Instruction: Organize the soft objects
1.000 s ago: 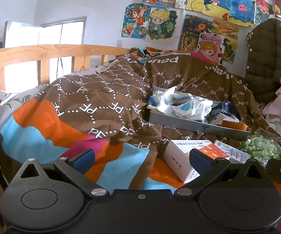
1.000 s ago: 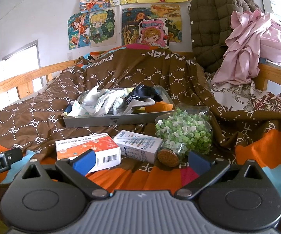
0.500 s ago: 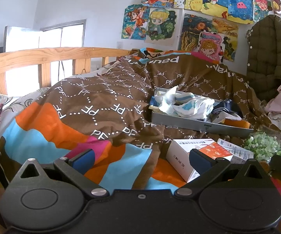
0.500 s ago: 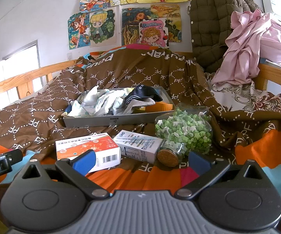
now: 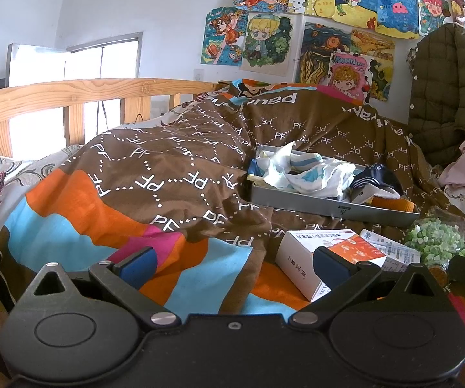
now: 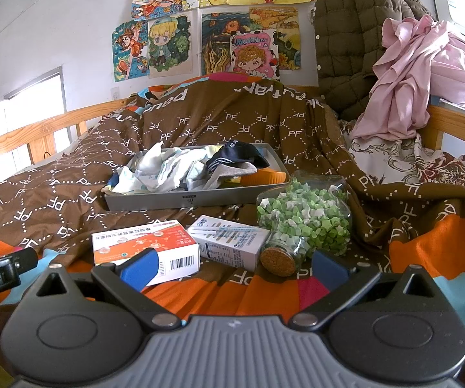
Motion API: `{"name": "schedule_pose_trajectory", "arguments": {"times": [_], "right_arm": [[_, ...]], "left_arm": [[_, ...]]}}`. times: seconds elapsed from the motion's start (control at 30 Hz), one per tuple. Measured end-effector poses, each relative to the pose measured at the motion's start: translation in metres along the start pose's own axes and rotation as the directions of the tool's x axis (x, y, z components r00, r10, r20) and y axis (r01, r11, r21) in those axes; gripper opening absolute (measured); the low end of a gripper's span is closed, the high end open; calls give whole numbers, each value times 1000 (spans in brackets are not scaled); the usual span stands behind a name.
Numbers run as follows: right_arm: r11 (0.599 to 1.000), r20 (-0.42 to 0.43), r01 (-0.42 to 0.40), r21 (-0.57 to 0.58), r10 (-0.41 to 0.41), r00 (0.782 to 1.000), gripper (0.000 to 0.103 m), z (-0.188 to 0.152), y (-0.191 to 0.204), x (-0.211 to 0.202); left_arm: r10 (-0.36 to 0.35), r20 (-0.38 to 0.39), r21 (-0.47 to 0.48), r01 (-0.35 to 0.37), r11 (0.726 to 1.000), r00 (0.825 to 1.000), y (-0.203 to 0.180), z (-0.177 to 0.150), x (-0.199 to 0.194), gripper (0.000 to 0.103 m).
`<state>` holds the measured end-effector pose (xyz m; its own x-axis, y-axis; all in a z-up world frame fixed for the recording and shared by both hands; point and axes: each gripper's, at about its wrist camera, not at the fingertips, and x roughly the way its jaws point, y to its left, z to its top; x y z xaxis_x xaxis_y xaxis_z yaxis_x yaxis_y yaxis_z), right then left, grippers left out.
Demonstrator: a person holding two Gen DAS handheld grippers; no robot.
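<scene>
A grey tray (image 6: 154, 203) lies on the brown quilt and holds a heap of soft things: white and light-blue cloths (image 6: 164, 169), a navy striped sock (image 6: 235, 156) and an orange item (image 6: 264, 174). The tray also shows in the left wrist view (image 5: 297, 201), with the white cloths (image 5: 310, 174). My left gripper (image 5: 235, 263) is open and empty, low over the quilt, well short of the tray. My right gripper (image 6: 234, 266) is open and empty, just behind the boxes in front of the tray.
An orange-and-white box (image 6: 145, 247), a white carton (image 6: 229, 242) and a corked glass jar of green paper stars (image 6: 303, 216) lie before the tray. A wooden bed rail (image 5: 70, 97) runs on the left. A brown jacket (image 6: 345, 48) and pink cloth (image 6: 419, 74) hang at the right.
The left gripper has tilted and shifted slightly, so the tray and boxes sit a little further right and lower in its view. The right gripper has not moved.
</scene>
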<state>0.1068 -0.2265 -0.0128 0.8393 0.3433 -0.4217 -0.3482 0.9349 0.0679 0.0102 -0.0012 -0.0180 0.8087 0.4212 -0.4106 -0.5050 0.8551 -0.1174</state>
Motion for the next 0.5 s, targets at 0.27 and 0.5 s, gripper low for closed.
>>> {"name": "schedule_pose_trajectory", "arguments": {"times": [0.27, 0.5], "right_arm": [[1000, -1, 1, 0, -1, 1000, 103, 0, 0, 0], [1000, -1, 0, 0, 0, 1000, 103, 0, 0, 0]], "left_arm": [[-1, -1, 3, 1, 1000, 1000, 1, -1, 1, 102], [1, -5, 2, -1, 1000, 1000, 1, -2, 1, 102]]}}
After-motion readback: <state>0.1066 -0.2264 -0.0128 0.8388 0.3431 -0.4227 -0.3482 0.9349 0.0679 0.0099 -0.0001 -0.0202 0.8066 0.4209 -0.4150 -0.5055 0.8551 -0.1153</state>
